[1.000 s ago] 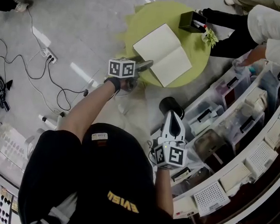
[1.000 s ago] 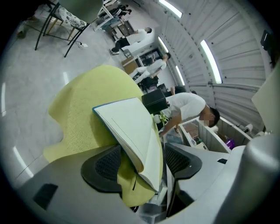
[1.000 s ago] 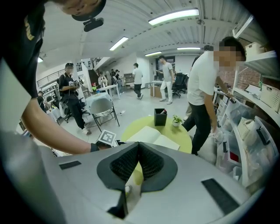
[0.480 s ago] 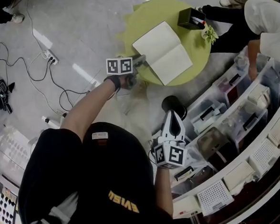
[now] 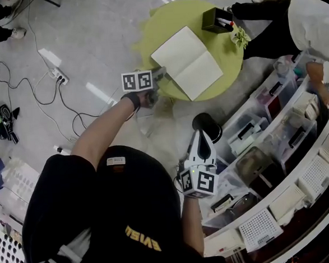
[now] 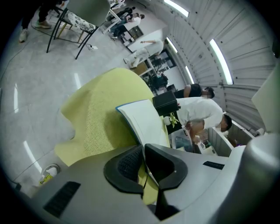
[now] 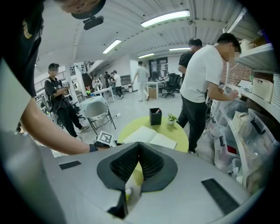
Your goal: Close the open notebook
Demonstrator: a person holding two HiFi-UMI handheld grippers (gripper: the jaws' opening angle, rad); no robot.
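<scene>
notebook (image 5: 186,62): lay open on round green table (image 5: 165,18) | left gripper (image 5: 161,73): we had just been closing its jaws, now pinching the notebook's near left edge | right gripper (image 5: 202,134): jaws together, empty, well short of the table

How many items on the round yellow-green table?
3: open white-paged notebook in the middle, black square pen holder at the far edge, small green potted plant beside the holder. Nothing looks hidden.
</scene>
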